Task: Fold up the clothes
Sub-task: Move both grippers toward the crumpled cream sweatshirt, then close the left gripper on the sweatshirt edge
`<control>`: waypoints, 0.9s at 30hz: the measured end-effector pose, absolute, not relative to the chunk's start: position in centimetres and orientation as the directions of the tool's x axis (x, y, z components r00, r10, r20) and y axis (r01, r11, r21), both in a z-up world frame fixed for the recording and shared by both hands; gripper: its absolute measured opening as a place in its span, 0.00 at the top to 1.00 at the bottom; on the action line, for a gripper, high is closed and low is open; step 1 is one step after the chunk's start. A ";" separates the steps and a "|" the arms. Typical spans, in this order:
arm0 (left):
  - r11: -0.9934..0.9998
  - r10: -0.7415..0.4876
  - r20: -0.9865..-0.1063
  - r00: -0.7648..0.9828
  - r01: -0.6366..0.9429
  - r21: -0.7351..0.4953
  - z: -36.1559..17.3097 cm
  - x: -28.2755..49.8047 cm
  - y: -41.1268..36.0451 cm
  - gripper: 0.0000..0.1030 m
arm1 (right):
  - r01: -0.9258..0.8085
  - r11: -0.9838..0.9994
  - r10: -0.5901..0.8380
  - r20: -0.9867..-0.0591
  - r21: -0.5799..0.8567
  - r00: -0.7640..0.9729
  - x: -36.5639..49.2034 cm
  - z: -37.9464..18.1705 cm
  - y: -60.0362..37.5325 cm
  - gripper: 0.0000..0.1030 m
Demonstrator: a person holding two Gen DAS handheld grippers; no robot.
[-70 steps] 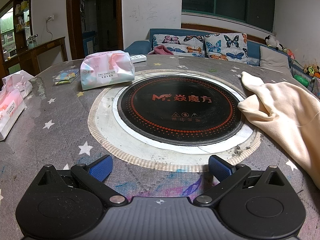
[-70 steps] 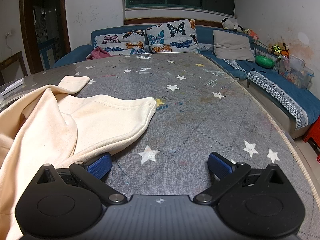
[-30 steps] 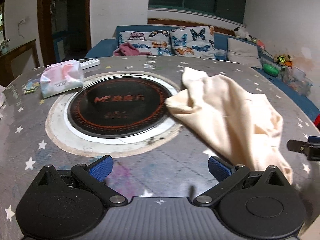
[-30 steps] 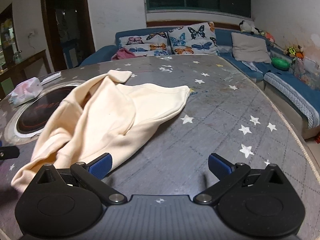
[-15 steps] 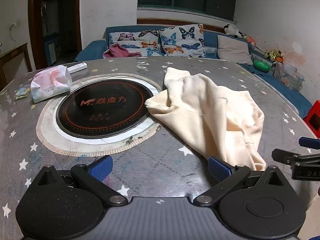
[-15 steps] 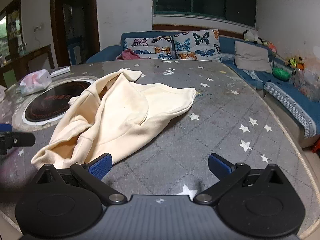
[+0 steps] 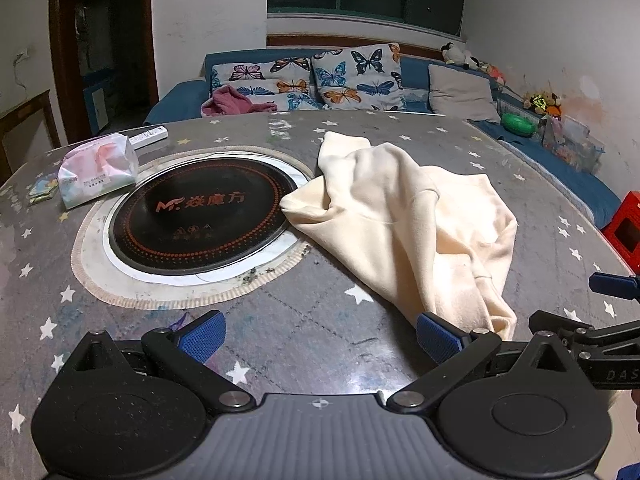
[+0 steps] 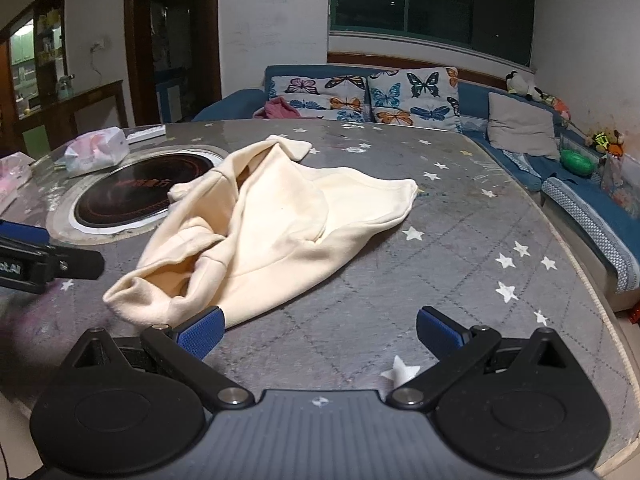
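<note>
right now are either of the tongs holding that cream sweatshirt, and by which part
Nothing is held. The left tongs and the right tongs are both open and empty, and the cream sweatshirt lies crumpled on the table.

cream garment point(image 7: 404, 216) crumpled, left gripper point(image 7: 320, 338) spread

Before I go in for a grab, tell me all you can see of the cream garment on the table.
The cream garment is soft, thick, fleece-like cloth, one plain colour, lying crumpled and unfolded on the star-patterned table. A ribbed band or cuff bunches at its near end; a flat hemmed edge points right. Its far edge lies against the rim of the round black cooktop. Neither the left gripper nor the right gripper, jaws open, holds it.
</note>
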State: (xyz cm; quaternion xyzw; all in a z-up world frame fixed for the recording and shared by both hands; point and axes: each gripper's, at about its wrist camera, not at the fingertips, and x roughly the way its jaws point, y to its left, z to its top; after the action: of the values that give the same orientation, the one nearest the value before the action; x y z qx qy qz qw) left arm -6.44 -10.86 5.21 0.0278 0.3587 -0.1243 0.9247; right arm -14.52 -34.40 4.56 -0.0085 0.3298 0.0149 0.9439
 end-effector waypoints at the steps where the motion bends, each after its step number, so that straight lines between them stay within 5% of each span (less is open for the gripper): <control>1: 0.967 -0.210 -0.672 0.710 0.251 -0.036 5.2 -6.5 -10.9 0.00 | -0.034 0.999 0.027 -0.626 0.002 0.780 -14.5 4.5 -34.4 0.00; 27: 0.965 -0.193 -0.706 0.681 0.263 -0.009 4.9 -5.5 -12.0 0.00 | -0.056 0.997 0.081 -0.647 0.060 0.758 -13.7 4.5 -34.7 0.00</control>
State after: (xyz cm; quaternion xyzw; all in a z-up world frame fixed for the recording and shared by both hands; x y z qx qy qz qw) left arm -5.50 -12.03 4.91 0.0465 0.3793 -0.1245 0.9157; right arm -13.70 -34.70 4.49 0.0185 0.3458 0.0366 0.9374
